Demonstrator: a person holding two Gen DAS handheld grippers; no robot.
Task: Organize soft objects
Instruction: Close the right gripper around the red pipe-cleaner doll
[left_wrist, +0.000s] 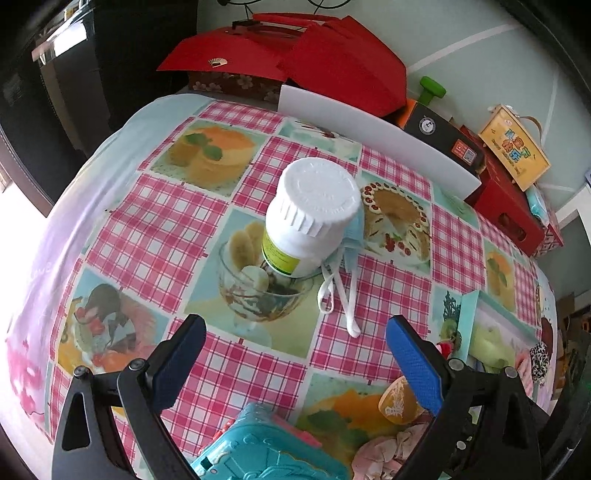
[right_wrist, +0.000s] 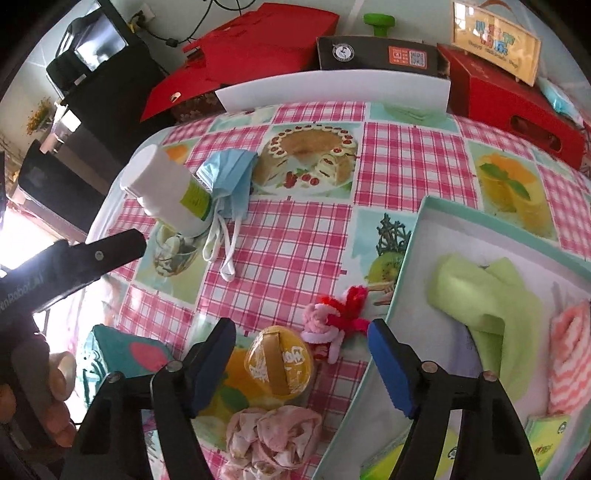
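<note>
Left tongs (left_wrist: 295, 354) apart, right tongs (right_wrist: 301, 350) apart, 1 bottle (left_wrist: 310, 218), 1 mask (right_wrist: 229, 177)

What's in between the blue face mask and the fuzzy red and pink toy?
Nothing: only bare checked tablecloth lies between the face mask and the pipe-cleaner toy, seen in the right wrist view.

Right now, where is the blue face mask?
In the right wrist view the blue face mask lies upper left on the checked tablecloth, partly under the white bottle, beside the printed cake.
</note>
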